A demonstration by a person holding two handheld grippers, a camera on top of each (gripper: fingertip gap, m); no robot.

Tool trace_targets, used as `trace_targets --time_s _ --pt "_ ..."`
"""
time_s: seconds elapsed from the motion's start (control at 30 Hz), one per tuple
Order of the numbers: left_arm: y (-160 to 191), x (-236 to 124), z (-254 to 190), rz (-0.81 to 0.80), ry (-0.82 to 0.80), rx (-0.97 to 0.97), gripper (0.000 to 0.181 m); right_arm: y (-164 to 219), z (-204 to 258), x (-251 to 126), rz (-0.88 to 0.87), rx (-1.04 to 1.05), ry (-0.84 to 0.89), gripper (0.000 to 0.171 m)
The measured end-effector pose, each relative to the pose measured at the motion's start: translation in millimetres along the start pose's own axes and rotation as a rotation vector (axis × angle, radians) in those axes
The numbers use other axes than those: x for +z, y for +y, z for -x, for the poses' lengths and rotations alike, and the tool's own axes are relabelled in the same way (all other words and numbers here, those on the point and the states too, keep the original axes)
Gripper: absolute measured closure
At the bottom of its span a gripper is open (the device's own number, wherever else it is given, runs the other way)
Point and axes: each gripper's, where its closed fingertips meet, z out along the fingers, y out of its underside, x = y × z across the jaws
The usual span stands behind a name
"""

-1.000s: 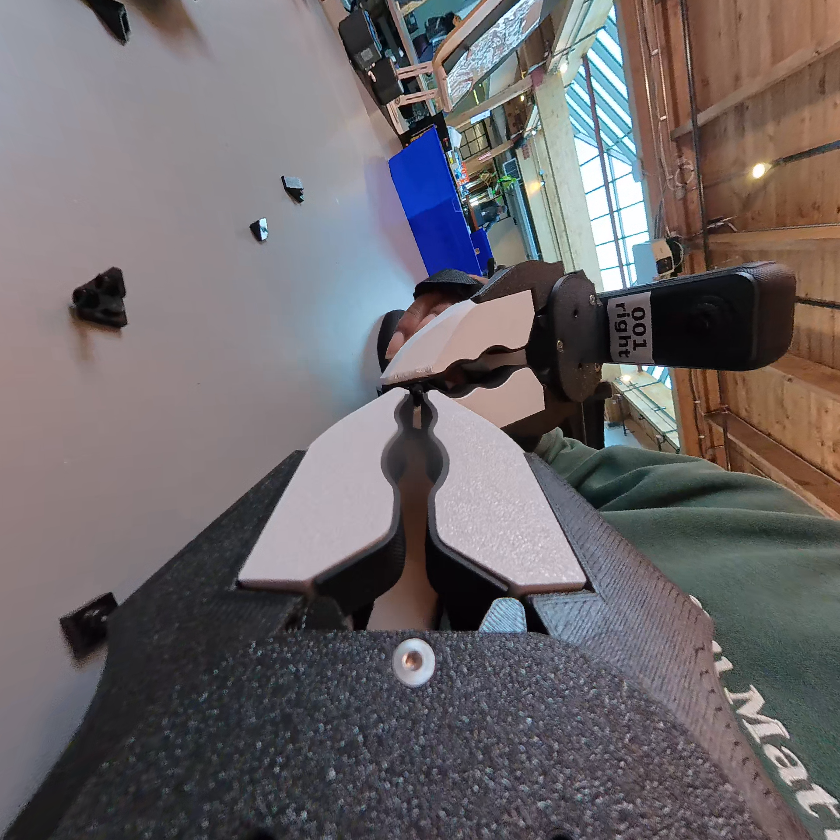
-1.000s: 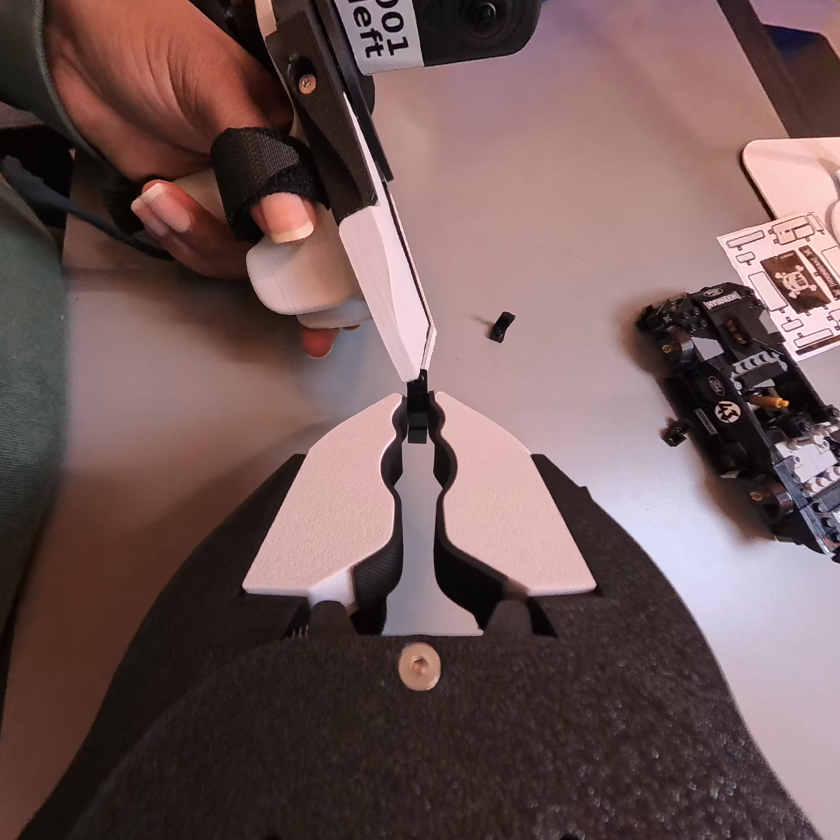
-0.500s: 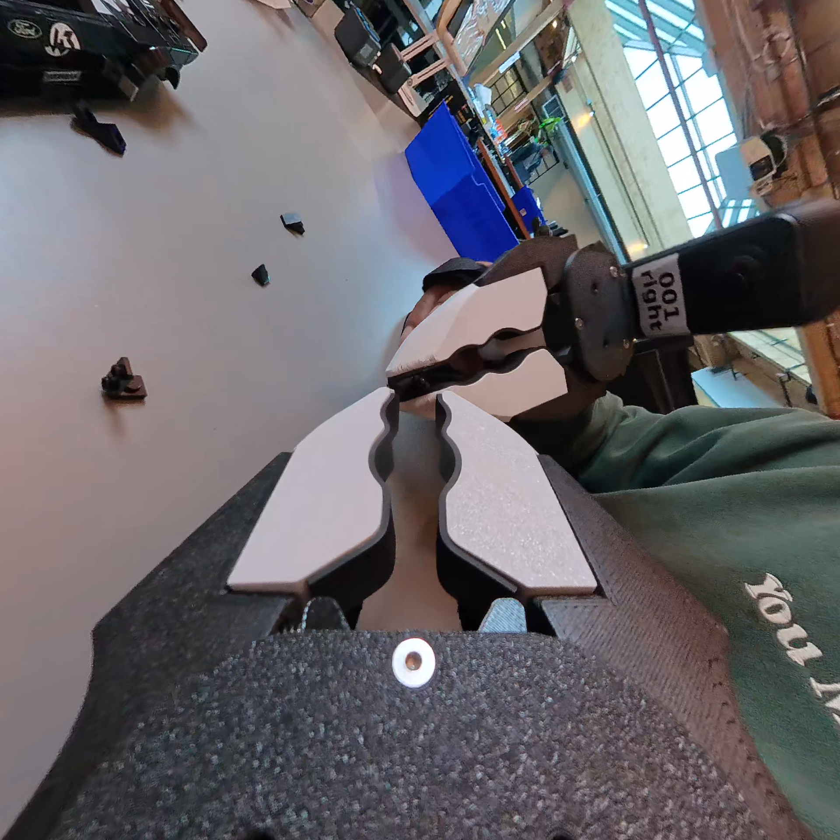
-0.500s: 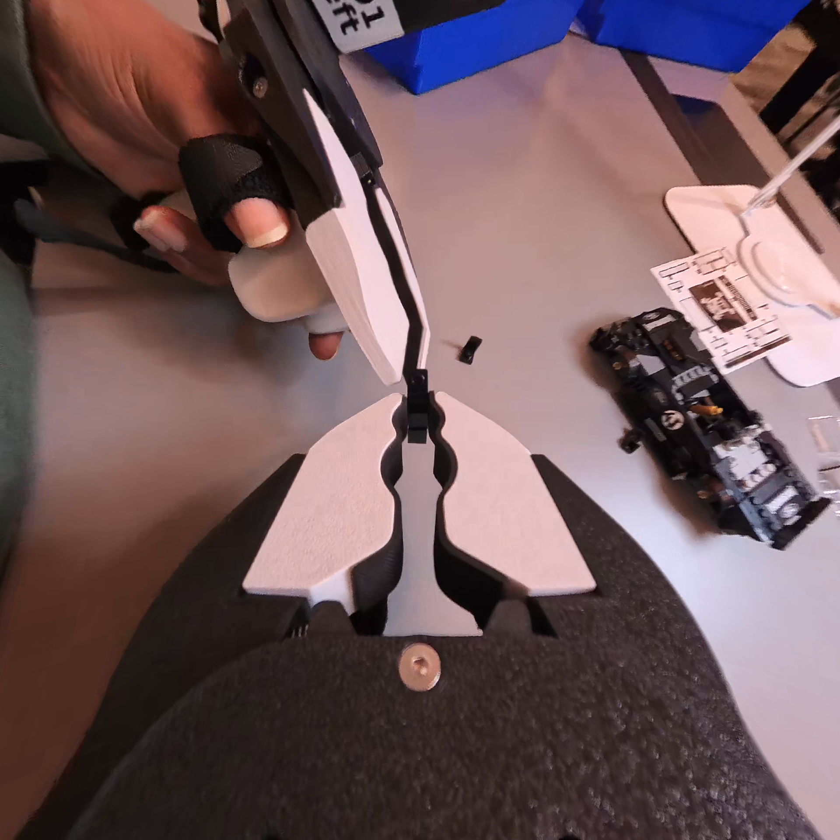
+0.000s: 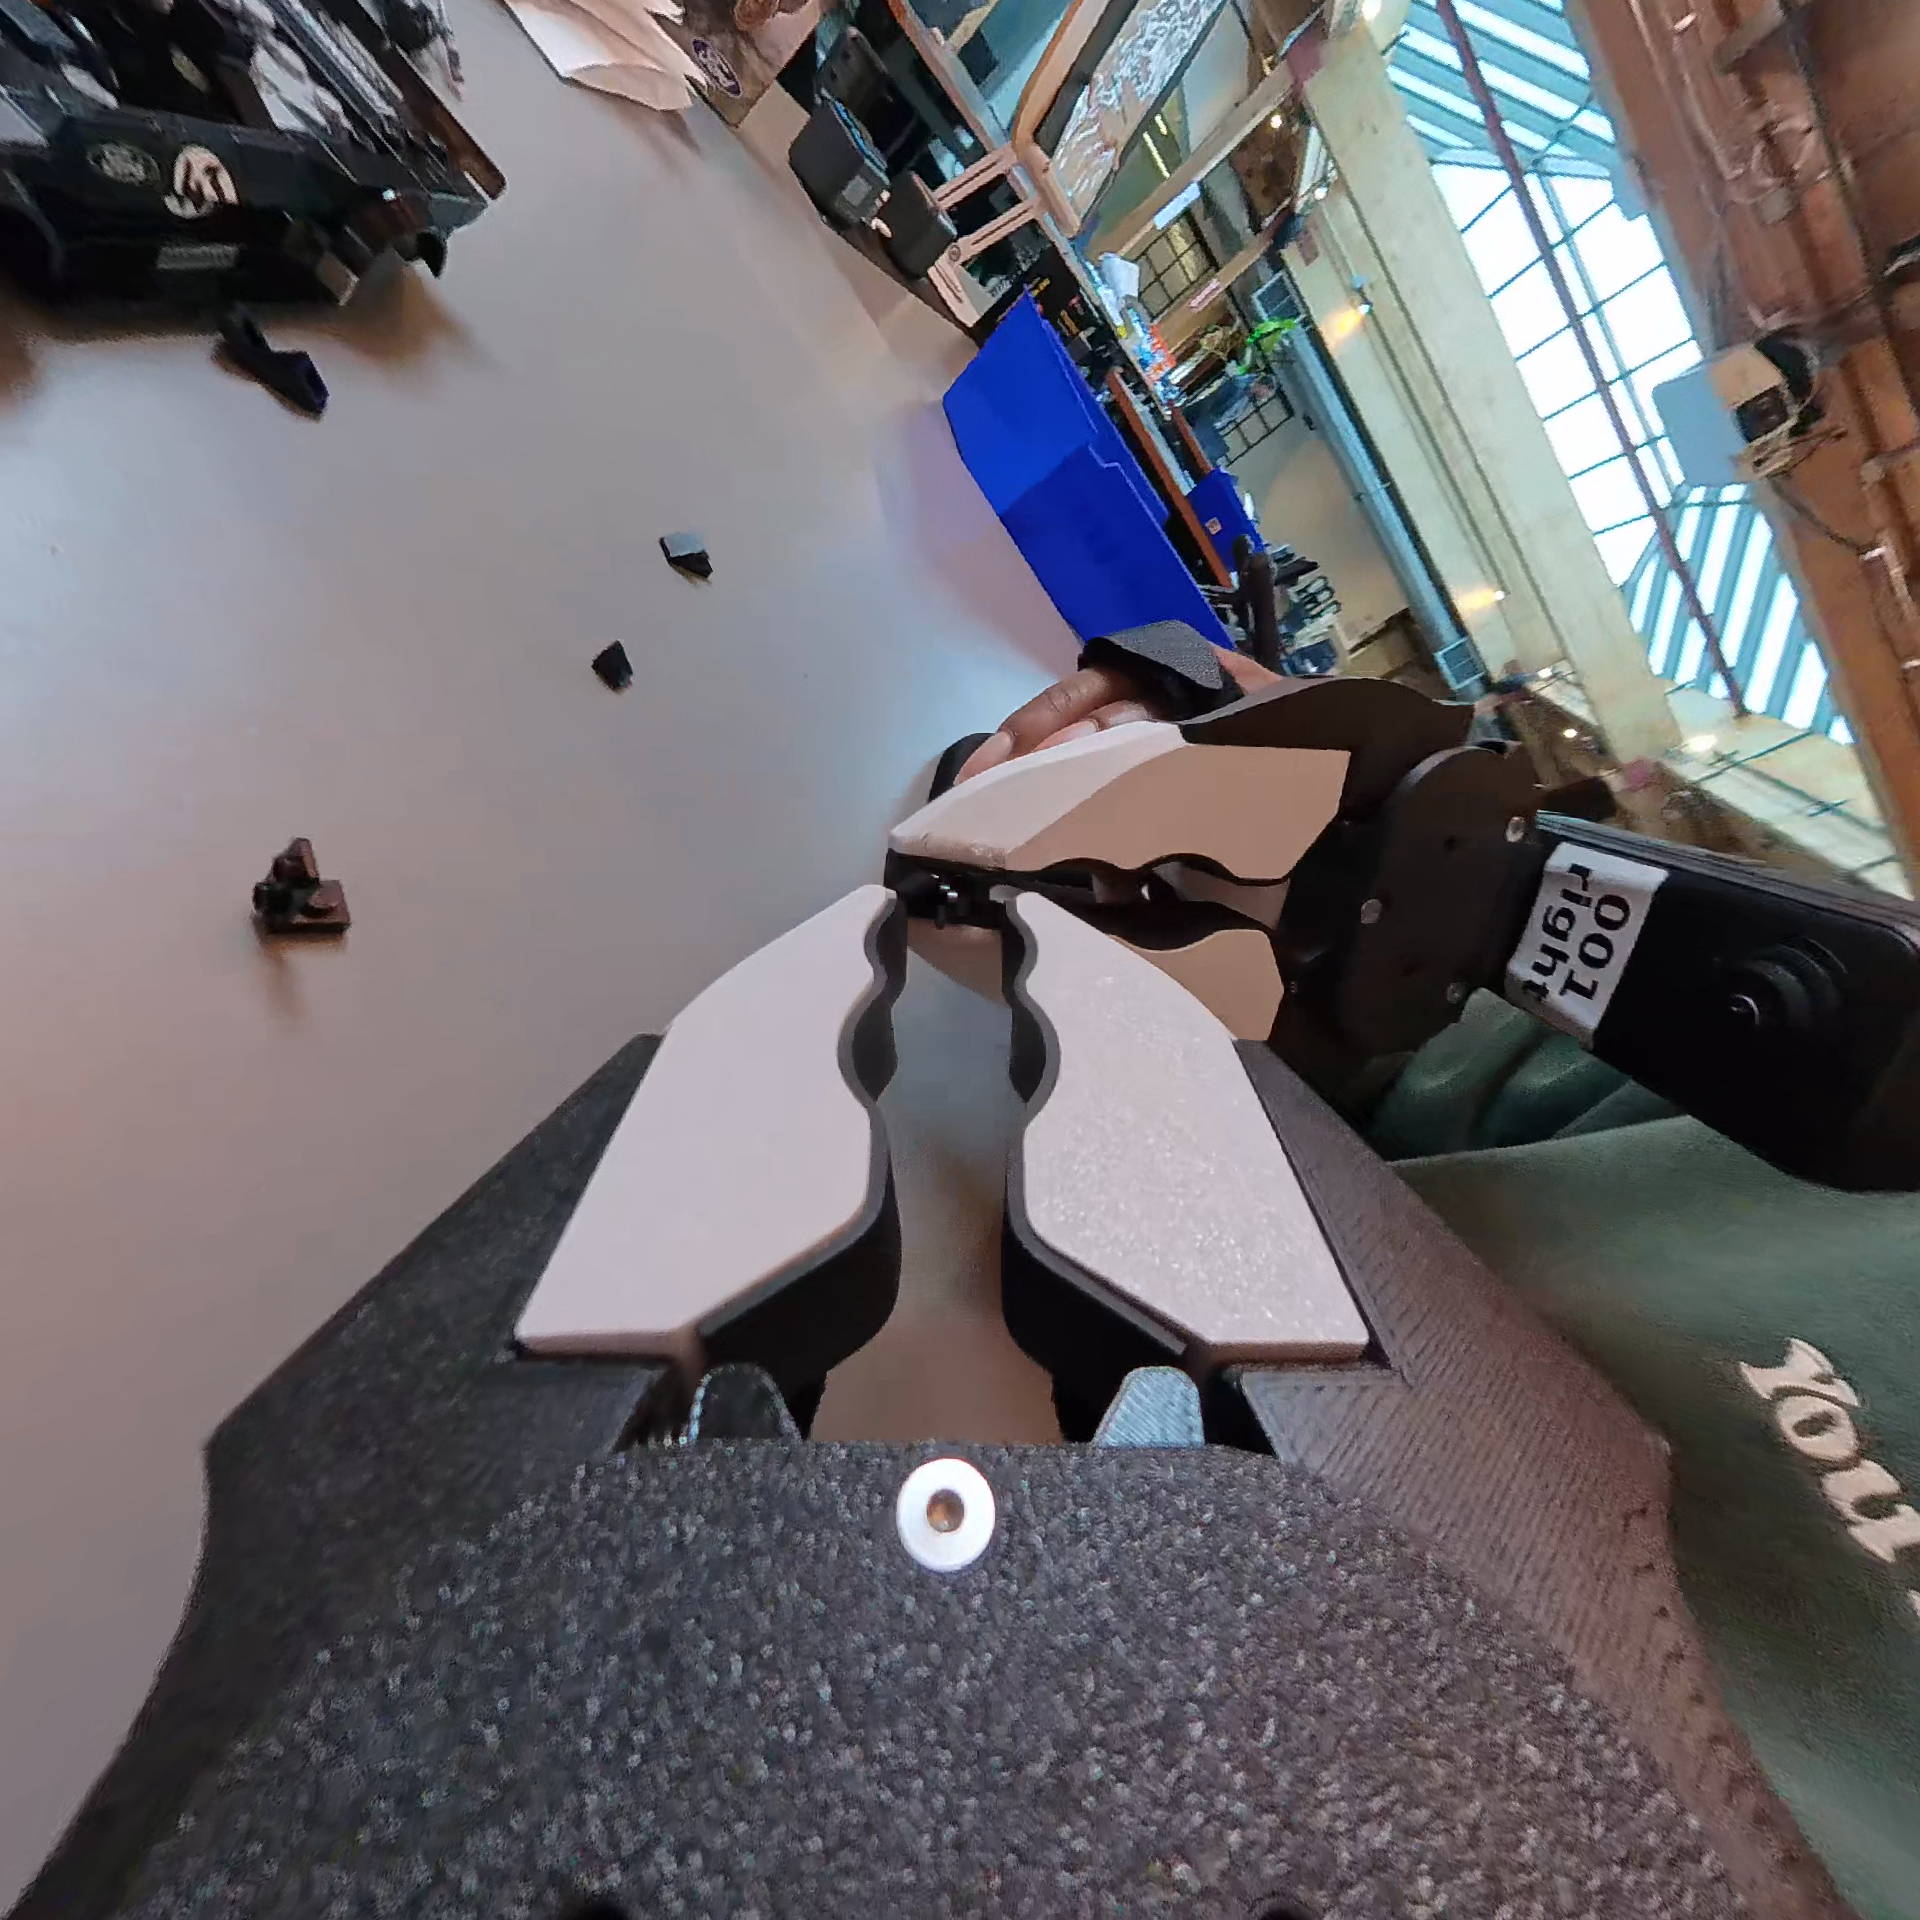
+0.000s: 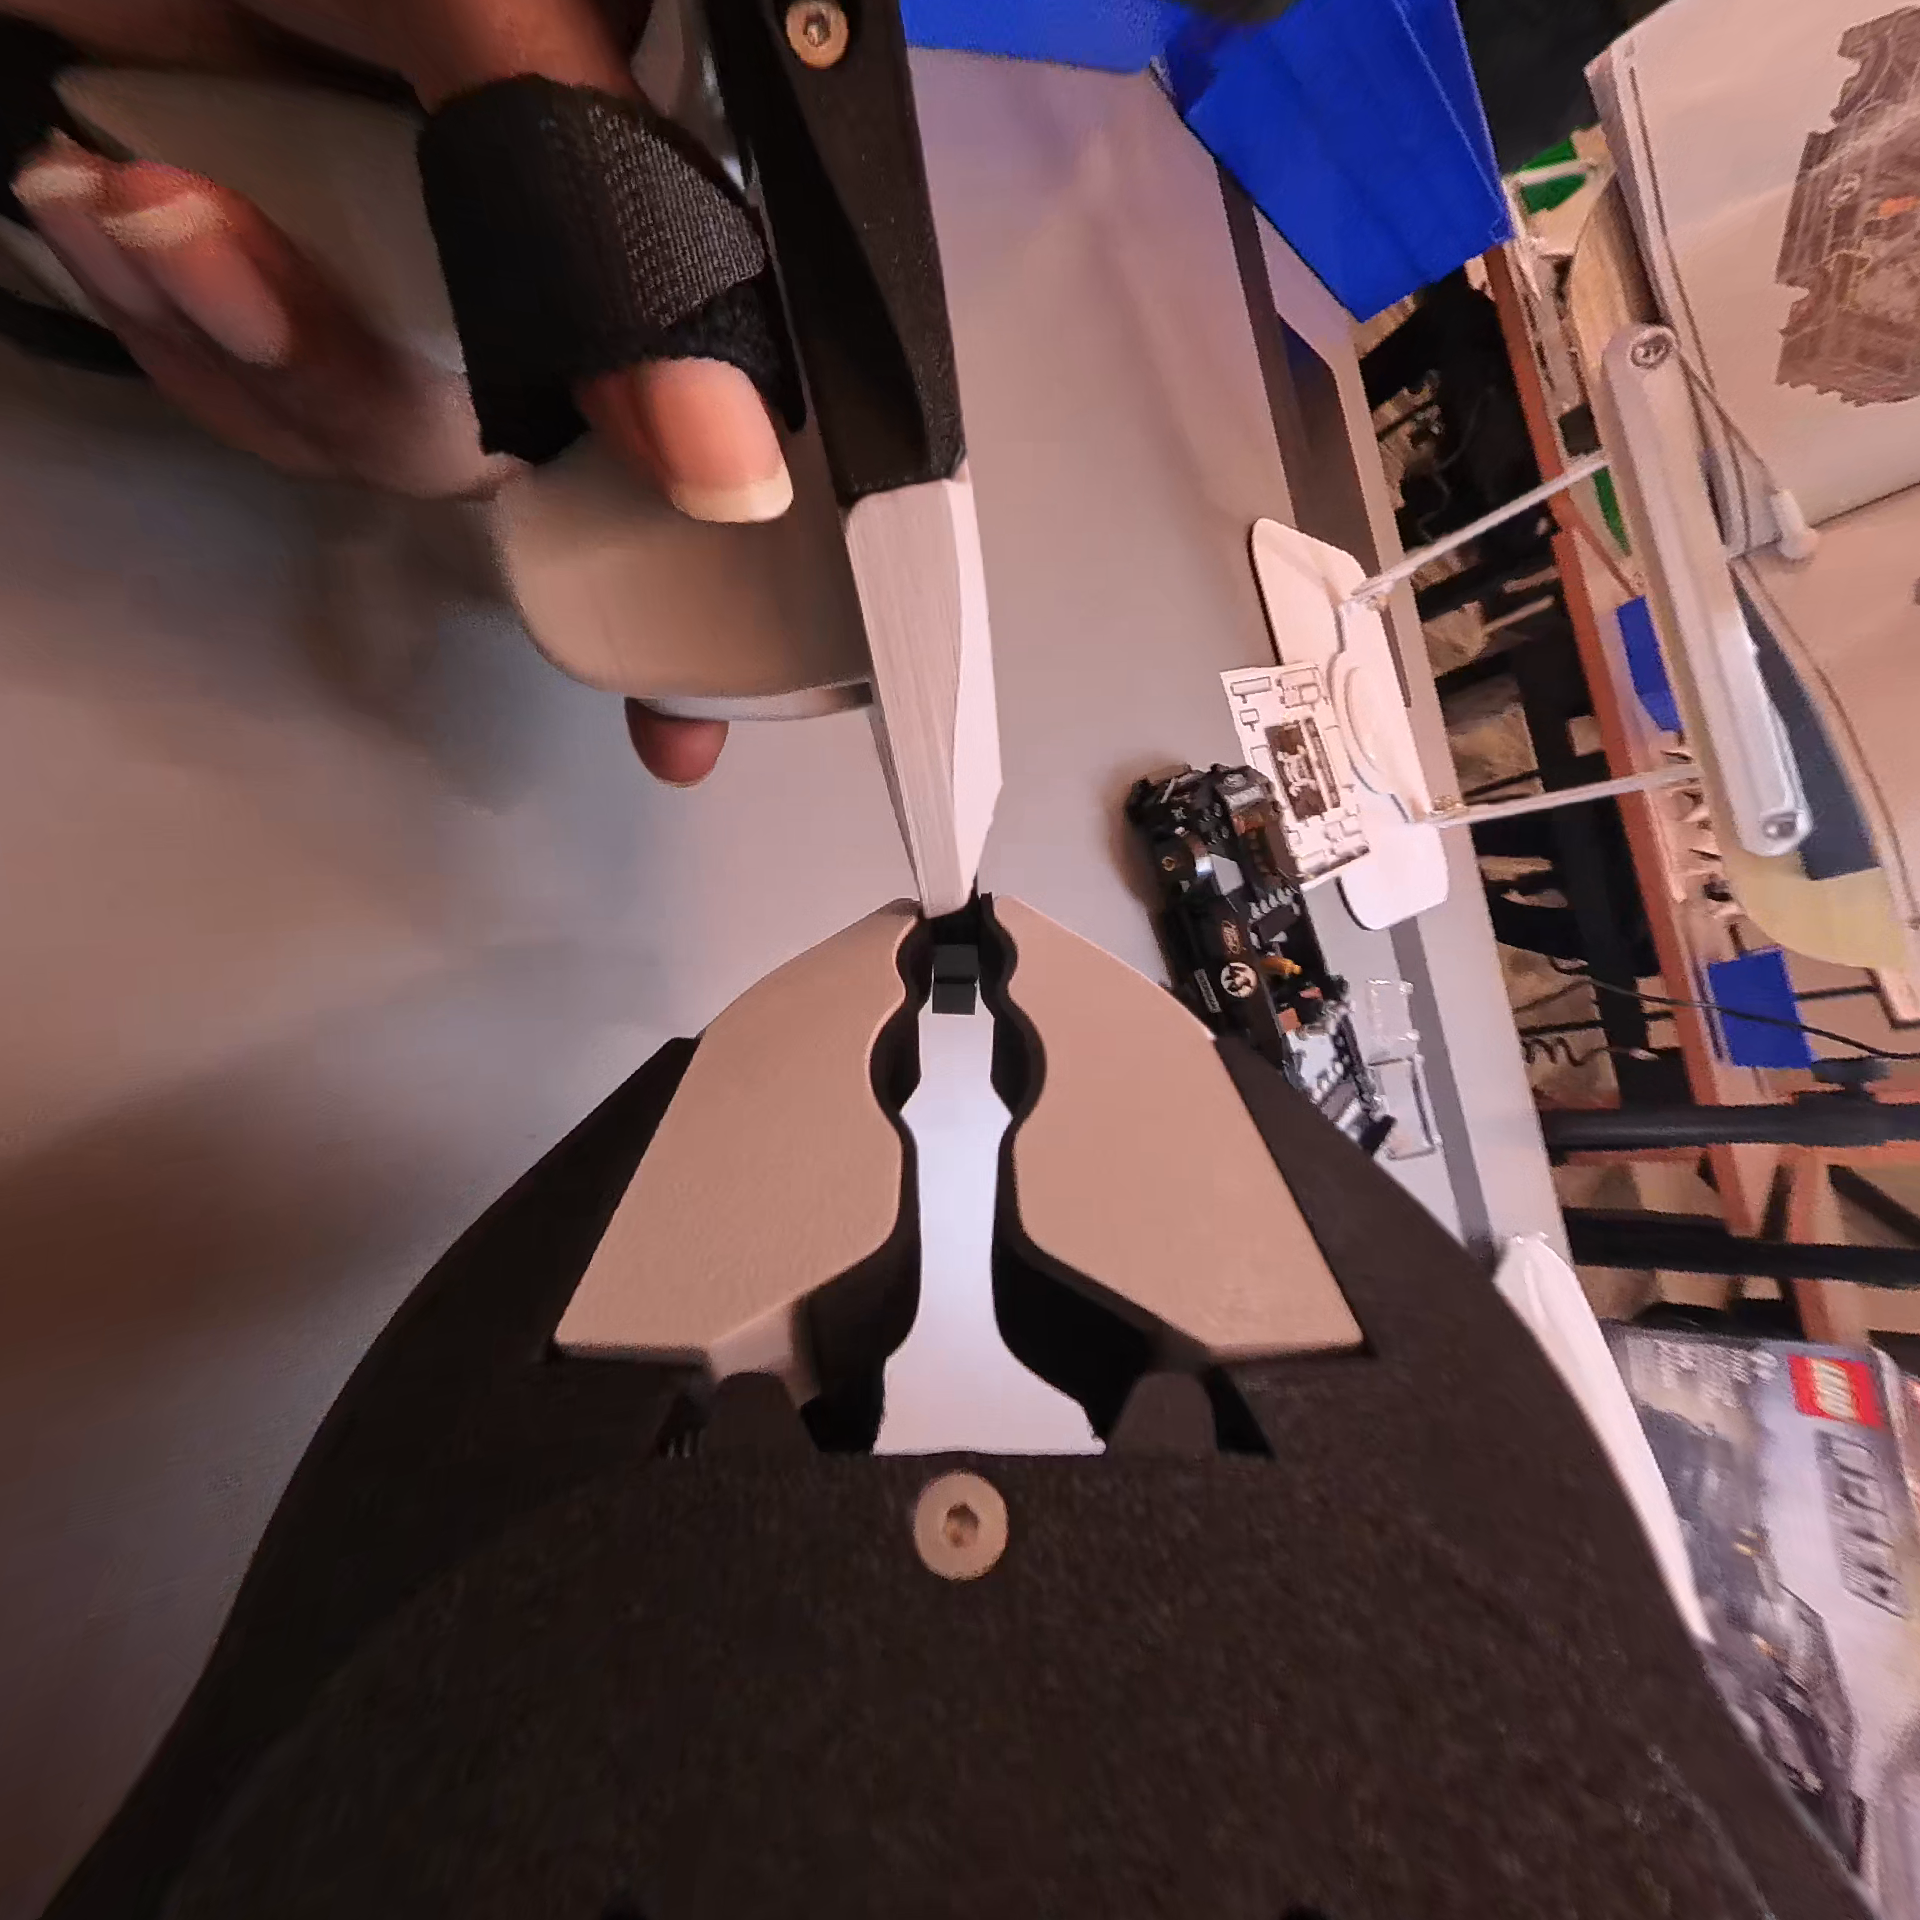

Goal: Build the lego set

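Mid-frame, right wrist view: right gripper (image 6: 954,920) clamped on small black brick (image 6: 954,982), matte, blocky. Left gripper (image 5: 943,909) fingers apart, tips flanking brick. Step, by my guess: hand-over or regrip; next needs squared, gentle closing. Half-built black car (image 6: 1236,935) sits on smooth grey table (image 6: 1091,436), right of centre.

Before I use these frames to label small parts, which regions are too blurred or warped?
Right wrist view: the person's hand and the printed box are motion-smeared, while the small black lego piece in the right hand-held gripper is sharp. Left wrist view: mostly crisp, with wide-angle bending at the windows.
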Motion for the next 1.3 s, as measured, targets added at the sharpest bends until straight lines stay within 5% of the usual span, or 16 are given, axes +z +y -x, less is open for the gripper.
trace_targets --time_s 1.3 --pt "-10 -7 -13 -0.063 -0.070 0.331 0.172 -19 -12 -10 -0.052 -0.113 0.230 0.163"
